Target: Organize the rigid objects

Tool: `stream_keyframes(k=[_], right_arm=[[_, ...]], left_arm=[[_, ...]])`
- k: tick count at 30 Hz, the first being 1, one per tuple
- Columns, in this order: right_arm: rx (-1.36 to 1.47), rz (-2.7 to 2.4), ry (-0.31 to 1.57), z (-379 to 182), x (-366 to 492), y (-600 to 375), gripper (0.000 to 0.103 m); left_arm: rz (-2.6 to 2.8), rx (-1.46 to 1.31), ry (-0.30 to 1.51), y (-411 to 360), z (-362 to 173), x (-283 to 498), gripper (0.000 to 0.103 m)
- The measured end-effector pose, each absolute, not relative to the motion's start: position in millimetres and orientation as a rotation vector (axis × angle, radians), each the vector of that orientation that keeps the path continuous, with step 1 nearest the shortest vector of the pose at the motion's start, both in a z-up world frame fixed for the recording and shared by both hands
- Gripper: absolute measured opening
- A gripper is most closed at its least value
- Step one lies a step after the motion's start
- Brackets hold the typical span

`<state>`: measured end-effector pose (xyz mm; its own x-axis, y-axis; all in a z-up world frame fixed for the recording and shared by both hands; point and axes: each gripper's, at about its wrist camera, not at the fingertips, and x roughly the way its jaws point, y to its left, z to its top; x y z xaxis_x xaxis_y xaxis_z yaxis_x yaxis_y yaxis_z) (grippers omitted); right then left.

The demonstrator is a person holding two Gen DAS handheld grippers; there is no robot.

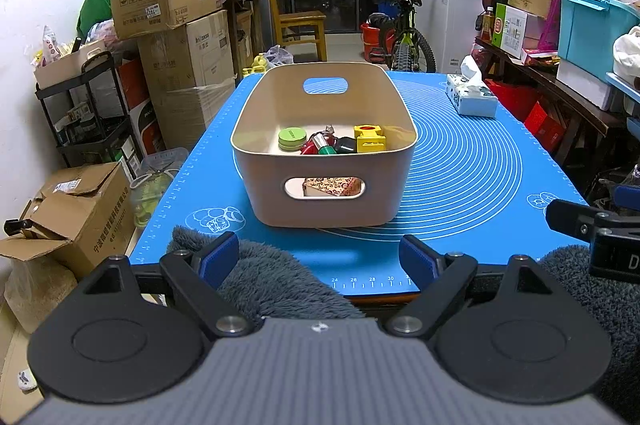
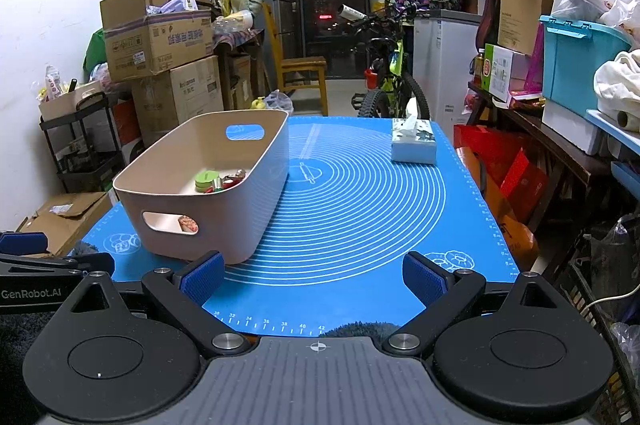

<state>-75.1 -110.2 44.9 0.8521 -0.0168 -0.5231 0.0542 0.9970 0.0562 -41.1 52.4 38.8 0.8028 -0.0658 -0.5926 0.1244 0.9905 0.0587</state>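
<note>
bin (image 1: 324, 185) at 12 o'clock from the left gripper (image 1: 324, 261), small objects (image 1: 332, 141) already piled inside so they stay together | right gripper (image 2: 316, 281) has it at 10 o'clock | both sets of fingers spread wide, holding nothing | looks done

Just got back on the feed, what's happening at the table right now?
Nothing is being handled. The left hand-held gripper and right hand-held gripper both sit open and empty at the near edge of the blue mat. The small objects, including a green tin and a yellow block, lie inside the beige bin.
</note>
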Motion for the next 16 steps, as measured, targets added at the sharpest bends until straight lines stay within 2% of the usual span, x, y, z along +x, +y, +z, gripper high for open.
stream_keyframes(k=[16], right_arm=[[0.072,-0.039,0.551,44.0,-74.2,-108.6,0.096]], left_arm=[[-0.100,0.096,0.630,54.7,39.7,-41.1,0.087]])
